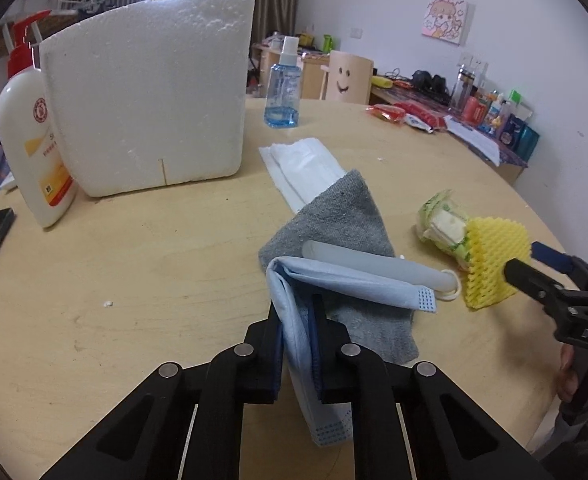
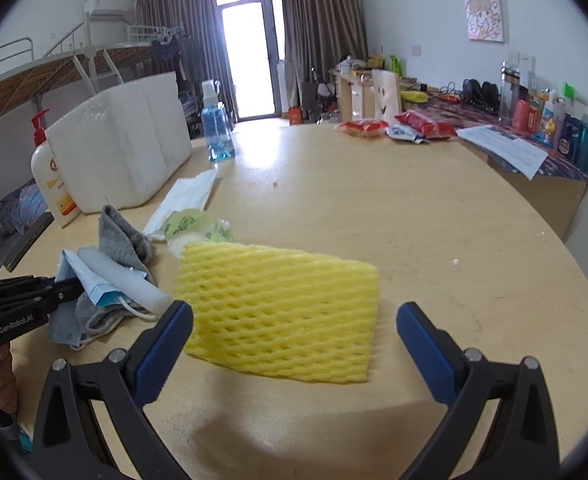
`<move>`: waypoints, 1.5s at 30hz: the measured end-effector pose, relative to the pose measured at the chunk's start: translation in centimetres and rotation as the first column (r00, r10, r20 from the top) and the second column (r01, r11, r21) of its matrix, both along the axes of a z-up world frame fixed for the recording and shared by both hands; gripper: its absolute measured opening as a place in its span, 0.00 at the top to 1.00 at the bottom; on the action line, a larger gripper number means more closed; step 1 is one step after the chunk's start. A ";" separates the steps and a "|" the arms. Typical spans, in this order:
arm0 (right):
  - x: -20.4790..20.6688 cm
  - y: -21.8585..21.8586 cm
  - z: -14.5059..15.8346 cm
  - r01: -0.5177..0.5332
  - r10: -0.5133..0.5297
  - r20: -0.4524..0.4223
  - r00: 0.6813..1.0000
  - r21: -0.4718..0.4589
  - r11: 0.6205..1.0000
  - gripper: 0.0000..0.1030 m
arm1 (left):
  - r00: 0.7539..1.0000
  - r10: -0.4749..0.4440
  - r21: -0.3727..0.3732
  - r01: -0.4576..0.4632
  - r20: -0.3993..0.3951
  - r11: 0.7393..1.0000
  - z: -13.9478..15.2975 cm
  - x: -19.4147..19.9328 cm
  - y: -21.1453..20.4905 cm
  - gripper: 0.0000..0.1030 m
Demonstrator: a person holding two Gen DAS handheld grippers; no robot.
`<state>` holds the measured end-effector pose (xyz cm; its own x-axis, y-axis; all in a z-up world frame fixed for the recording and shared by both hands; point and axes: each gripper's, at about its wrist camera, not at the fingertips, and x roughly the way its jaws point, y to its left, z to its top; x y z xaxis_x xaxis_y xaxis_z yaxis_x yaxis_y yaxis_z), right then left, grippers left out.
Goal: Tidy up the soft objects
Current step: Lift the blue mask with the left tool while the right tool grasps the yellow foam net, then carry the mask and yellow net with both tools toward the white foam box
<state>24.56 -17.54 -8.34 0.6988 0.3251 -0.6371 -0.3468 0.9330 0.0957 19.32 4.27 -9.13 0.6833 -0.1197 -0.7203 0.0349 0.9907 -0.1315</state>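
Here the left gripper (image 1: pixel 297 330) has its jaws pinched on the blue face mask (image 1: pixel 336 280) atop the grey sock (image 1: pixel 340 220); the right gripper (image 2: pixel 294 330), jaws wide, flanks the yellow foam net (image 2: pixel 279 312) on the counter (image 2: pixel 414 220).

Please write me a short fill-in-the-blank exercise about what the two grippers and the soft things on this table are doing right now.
1. The left gripper is shut on a light ____ face mask.
2. The right gripper stands ____, with the yellow foam net between its fingers but not pinched.
3. Under the face mask lies a ____ sock.
4. The tall white foam box stands next to a lotion bottle with a ____ pump.

Missing words: blue; open; grey; red
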 end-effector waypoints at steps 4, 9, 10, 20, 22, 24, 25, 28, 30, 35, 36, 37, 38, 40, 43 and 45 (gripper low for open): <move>0.1 -0.1 -0.1 0.000 0.000 -0.018 1.000 0.004 1.000 0.02 | 1.000 -0.014 -0.011 0.014 -0.004 1.000 -0.1 -0.1 -0.1 0.89; 0.3 0.1 -0.8 -0.017 0.017 -0.069 0.997 0.002 1.000 0.41 | 1.000 -0.022 -0.021 0.022 -0.006 1.000 -0.1 0.0 0.0 0.89; 0.3 0.1 -0.9 -0.015 0.014 -0.076 0.997 -0.004 1.000 0.44 | 1.000 -0.023 -0.024 0.023 -0.006 0.999 -0.1 -0.1 0.0 0.89; -2.1 -0.8 0.7 -0.057 0.057 -0.001 0.998 0.078 0.995 0.79 | 0.998 -0.033 -0.043 0.035 0.047 0.998 0.7 -0.8 0.2 0.95; -2.7 -1.1 1.5 -0.049 0.047 0.021 0.999 0.084 0.995 0.79 | 0.997 -0.030 -0.039 0.032 0.064 0.999 1.1 -1.2 0.2 0.96; -3.2 -1.6 2.3 -0.039 0.035 0.042 0.999 0.100 0.994 0.79 | 0.996 -0.039 -0.054 0.043 0.082 0.998 1.8 -1.6 0.3 0.96; -3.5 -1.8 2.7 -0.033 0.027 0.053 0.998 0.107 0.994 0.79 | 0.995 -0.042 -0.050 0.047 0.093 0.998 2.1 -1.9 0.2 0.96; -4.3 -2.3 3.7 -0.018 0.007 0.086 0.996 0.120 0.993 0.79 | 0.990 -0.049 -0.040 0.055 0.132 0.998 3.3 -2.8 -0.1 0.97; -4.8 -2.5 4.4 -0.018 0.005 0.106 0.994 0.125 0.992 0.79 | 0.987 -0.049 -0.035 0.055 0.156 0.998 3.9 -3.2 -0.1 0.97; -6.3 -2.5 5.6 -0.026 0.004 0.153 0.988 0.141 0.990 0.79 | 0.975 -0.049 -0.028 0.056 0.216 0.998 5.7 -4.6 -0.1 0.97; -6.6 -2.4 5.9 -0.027 0.003 0.161 0.987 0.146 0.989 0.79 | 0.973 -0.047 -0.024 0.053 0.224 0.998 5.9 -4.8 -0.1 0.97; -6.9 -2.5 6.2 -0.026 0.000 0.171 0.985 0.153 0.988 0.79 | 0.971 -0.042 -0.022 0.048 0.235 0.999 6.3 -5.1 -0.1 0.97; -7.2 -2.5 6.4 -0.025 -0.004 0.182 0.983 0.155 0.988 0.79 | 0.968 -0.038 -0.021 0.045 0.248 0.999 6.6 -5.5 0.0 0.97; -7.8 -2.6 6.8 -0.018 -0.013 0.204 0.979 0.153 0.988 0.79 | 0.962 -0.034 -0.023 0.042 0.270 0.999 7.2 -6.1 0.0 0.97; -8.8 -2.6 7.5 -0.022 -0.016 0.233 0.972 0.161 0.987 0.79 | 0.952 -0.028 -0.005 0.031 0.306 1.000 8.2 -7.2 0.0 0.97; -9.3 -2.7 7.9 -0.023 -0.017 0.249 0.968 0.157 0.987 0.79 | 0.944 -0.025 0.004 0.025 0.328 1.000 8.7 -7.9 0.0 0.97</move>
<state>15.25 -20.24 -0.47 0.8274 0.4097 -0.3841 -0.3812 0.9120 0.1516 11.41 4.22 -0.42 0.8784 -0.1396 -0.4572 0.1007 0.9890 -0.1084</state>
